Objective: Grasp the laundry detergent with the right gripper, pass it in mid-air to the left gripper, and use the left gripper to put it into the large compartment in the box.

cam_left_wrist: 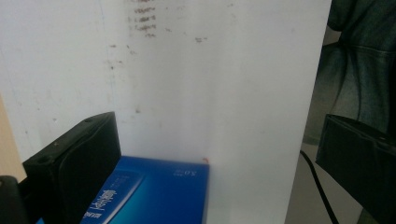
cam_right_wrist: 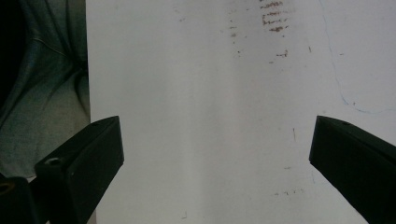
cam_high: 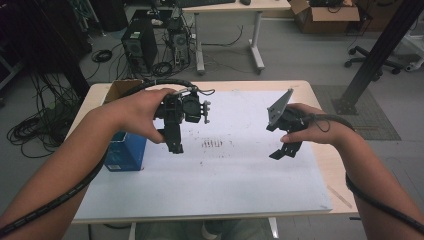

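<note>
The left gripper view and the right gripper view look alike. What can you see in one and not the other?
In the left gripper view: a blue box lying by the tongs, and a strip of tan table edge. In the right gripper view: a faint blue curved line drawn on the board. In both: the white board with brownish smudges, a bit of the person's grey-green clothing past the board's edge, and wide-open black tongs with nothing between them.

The high view looked forward and down over the whole table [cam_high: 320,100] from the person's side. Each gripper view sat close above the white board [cam_left_wrist: 210,93], facing back toward the person's lap; both shared the board's smudged marks [cam_right_wrist: 273,16], and the left one caught the blue box [cam_left_wrist: 159,191].
</note>
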